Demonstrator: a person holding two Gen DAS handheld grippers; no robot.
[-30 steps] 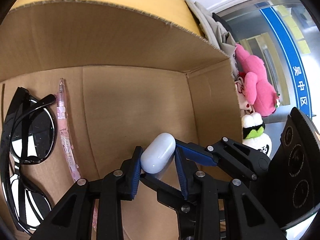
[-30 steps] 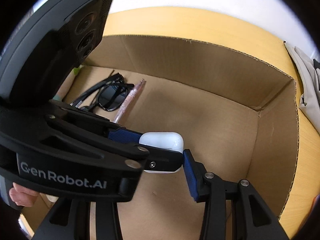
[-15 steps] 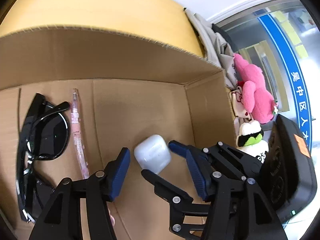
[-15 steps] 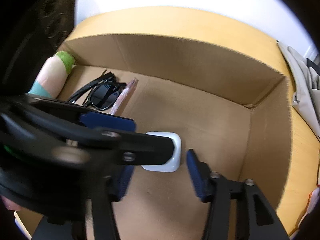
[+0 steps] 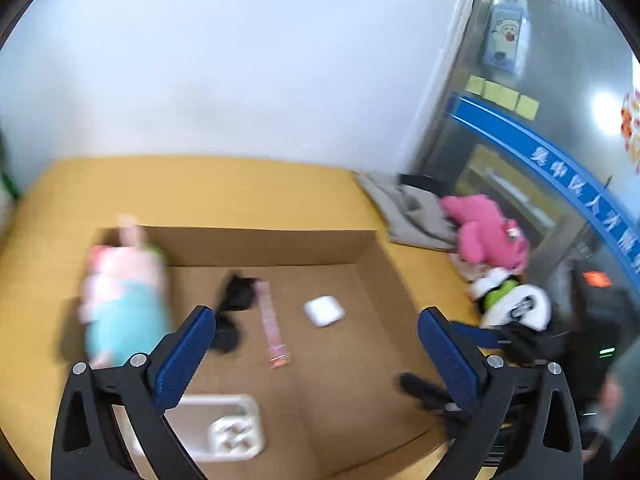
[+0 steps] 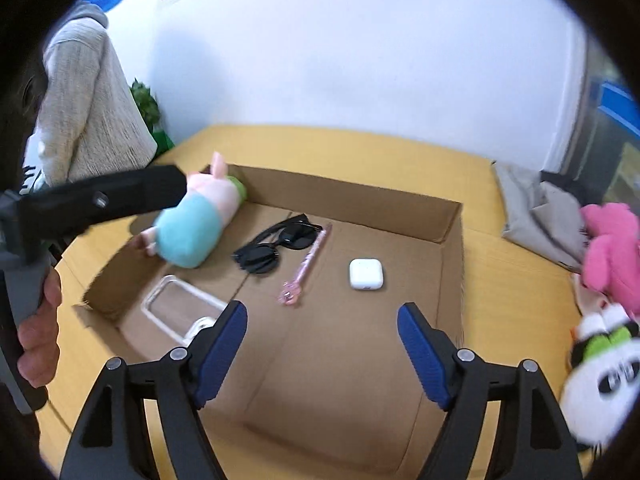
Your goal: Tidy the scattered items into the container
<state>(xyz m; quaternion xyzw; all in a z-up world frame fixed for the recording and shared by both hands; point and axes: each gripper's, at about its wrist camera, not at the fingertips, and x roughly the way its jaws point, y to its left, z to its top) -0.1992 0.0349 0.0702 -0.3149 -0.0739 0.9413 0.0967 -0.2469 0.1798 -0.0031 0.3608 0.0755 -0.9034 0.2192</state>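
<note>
Earbud case (image 6: 366,274) released, beyond opened grippers (image 6: 322,338)

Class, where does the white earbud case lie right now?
In the right wrist view, the white earbud case lies flat on the cardboard box floor, right of the pink pen, touching nothing.

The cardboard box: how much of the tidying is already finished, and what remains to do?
Done: the cardboard box holds the earbud case, sunglasses, pink pen, pig plush and clear phone case. In hand: nothing; the left gripper and right gripper have just been opening and are empty. Left: the pink plush and panda plush lie outside.
</note>
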